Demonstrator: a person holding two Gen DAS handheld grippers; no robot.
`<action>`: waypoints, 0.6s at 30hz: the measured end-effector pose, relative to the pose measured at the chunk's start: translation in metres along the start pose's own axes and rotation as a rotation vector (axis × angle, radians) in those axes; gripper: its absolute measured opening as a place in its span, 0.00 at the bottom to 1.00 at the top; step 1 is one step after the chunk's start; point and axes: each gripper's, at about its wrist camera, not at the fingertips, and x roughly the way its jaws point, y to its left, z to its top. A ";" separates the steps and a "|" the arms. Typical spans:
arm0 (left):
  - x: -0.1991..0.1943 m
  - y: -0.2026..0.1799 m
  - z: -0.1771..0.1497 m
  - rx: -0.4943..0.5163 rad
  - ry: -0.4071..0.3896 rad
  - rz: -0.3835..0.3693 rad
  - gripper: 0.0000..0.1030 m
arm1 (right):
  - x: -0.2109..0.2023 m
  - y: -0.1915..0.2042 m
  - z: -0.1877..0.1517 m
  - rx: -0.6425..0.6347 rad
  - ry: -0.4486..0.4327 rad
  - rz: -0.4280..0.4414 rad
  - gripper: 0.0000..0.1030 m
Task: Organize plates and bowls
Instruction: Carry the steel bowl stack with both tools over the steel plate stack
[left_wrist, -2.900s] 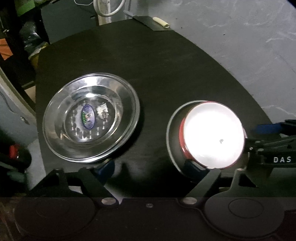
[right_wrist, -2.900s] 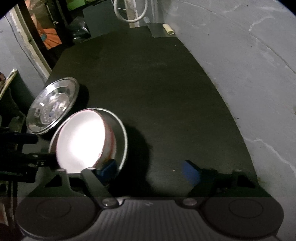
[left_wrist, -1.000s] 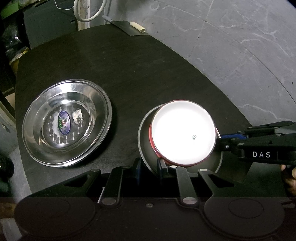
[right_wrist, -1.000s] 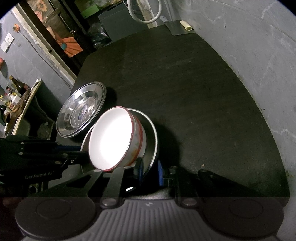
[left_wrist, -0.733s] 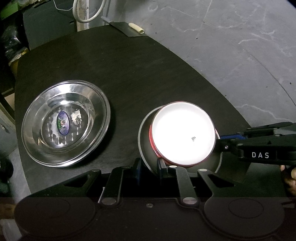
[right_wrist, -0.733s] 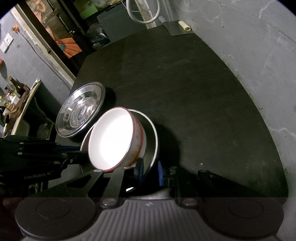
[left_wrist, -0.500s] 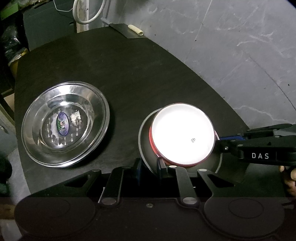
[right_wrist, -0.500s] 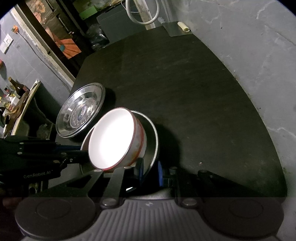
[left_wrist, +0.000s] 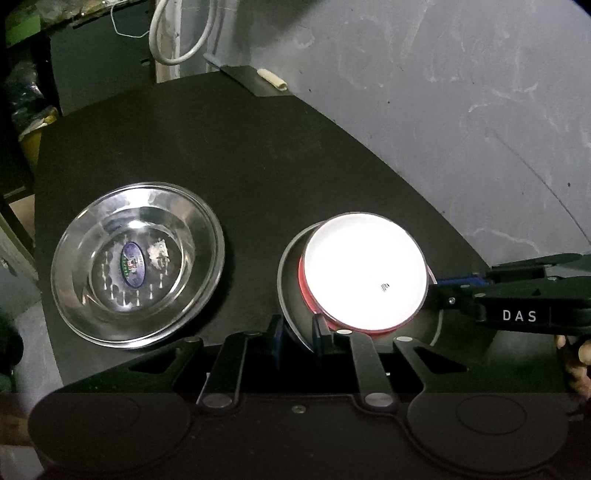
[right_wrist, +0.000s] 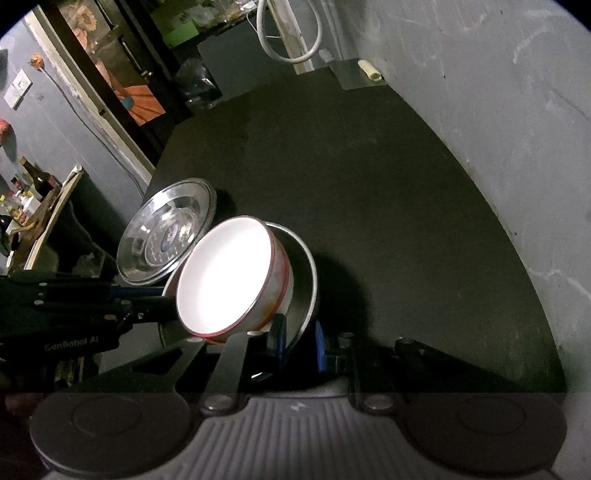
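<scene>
1. The rim of a steel plate (left_wrist: 291, 280) carrying a white bowl (left_wrist: 364, 269) is pinched by the left gripper (left_wrist: 297, 338).
2. Its opposite rim is clamped by the right gripper (right_wrist: 299, 339).
3. A second steel plate (left_wrist: 136, 264) is seen lying apart on the black table (left_wrist: 240, 147).

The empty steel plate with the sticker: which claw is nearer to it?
Left. The left claw grips the other plate on the side facing the sticker plate; the right claw grips that plate's far side, beyond the white bowl.
</scene>
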 end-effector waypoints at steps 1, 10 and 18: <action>-0.001 0.001 0.000 -0.003 -0.005 0.001 0.16 | 0.000 0.001 0.001 -0.002 -0.002 0.002 0.18; -0.010 0.009 0.002 -0.031 -0.048 0.020 0.15 | 0.002 0.010 0.009 -0.032 -0.012 0.018 0.18; -0.019 0.017 0.001 -0.063 -0.077 0.046 0.14 | 0.006 0.019 0.016 -0.056 -0.017 0.041 0.18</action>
